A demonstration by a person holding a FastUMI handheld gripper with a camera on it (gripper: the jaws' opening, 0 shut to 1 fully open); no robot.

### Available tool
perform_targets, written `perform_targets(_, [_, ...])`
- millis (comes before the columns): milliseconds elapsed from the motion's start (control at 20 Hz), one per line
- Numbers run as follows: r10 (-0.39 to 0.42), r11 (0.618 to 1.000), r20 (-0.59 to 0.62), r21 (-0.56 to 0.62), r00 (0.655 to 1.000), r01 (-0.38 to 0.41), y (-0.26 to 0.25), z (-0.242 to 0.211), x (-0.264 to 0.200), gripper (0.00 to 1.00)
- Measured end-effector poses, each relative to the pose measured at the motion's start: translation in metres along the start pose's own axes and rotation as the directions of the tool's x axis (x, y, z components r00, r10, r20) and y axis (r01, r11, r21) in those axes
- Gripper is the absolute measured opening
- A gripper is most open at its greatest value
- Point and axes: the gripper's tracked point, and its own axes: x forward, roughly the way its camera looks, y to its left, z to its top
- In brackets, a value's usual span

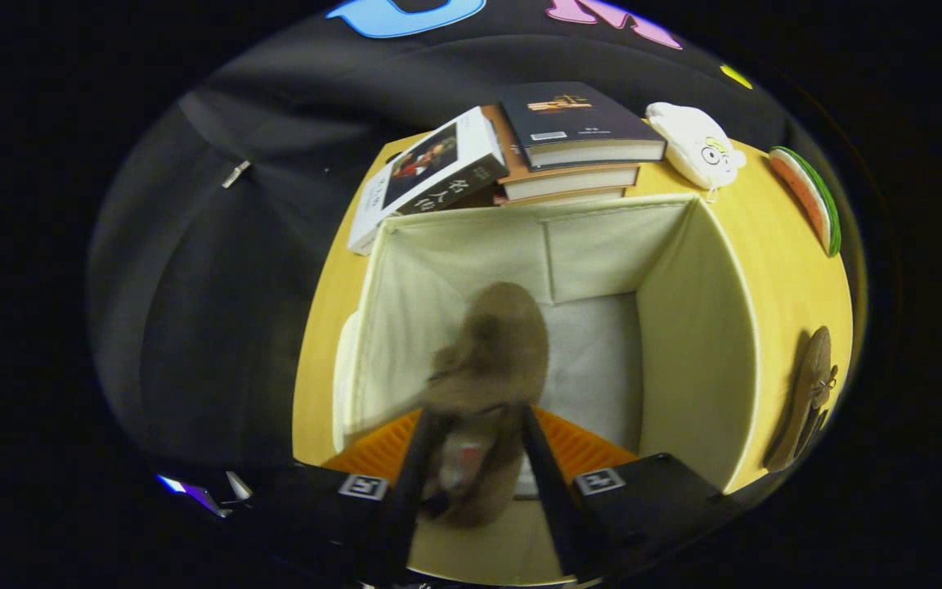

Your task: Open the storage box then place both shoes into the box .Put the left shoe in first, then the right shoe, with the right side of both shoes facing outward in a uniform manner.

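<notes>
In the gripper view I see my gripper clamped on the heel of a brown shoe, blurred, held over the open cream storage box; the other shoe lies on the yellow table beside the box (books beyond it).

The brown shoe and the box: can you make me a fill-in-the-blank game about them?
1. The tool holds a brown shoe over the open ____.
2. The other shoe lies on the ____, outside the storage box.
3. Beyond the box sits a stack of ____.

Missing words: box; table; books
</notes>
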Motion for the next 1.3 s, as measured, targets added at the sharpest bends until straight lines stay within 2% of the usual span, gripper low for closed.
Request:
perform_targets(50, [-0.005, 1.0, 0.01, -0.02, 1.0, 0.006, -0.001, 0.002, -0.002, 0.93])
perform_targets(150, [0.017, 0.999, 0.032, -0.037, 0.999, -0.016, 0.002, 0.004, -0.009, 0.99])
perform_targets(450, [0.105, 0.993, 0.152, -0.062, 0.983, -0.097, 0.011, 0.026, -0.064, 0.98])
perform_targets(750, [0.097, 0.994, 0.325, -0.079, 0.941, -0.075, -0.03, 0.065, -0.14, 0.98])
perform_targets(1000, [0.019, 0.997, 0.393, -0.075, 0.92, 0.011, -0.113, 0.076, -0.187, 0.98])
perform_targets(1300, [-0.113, 0.985, 0.411, -0.074, 0.904, 0.156, -0.242, 0.06, -0.224, 0.98])
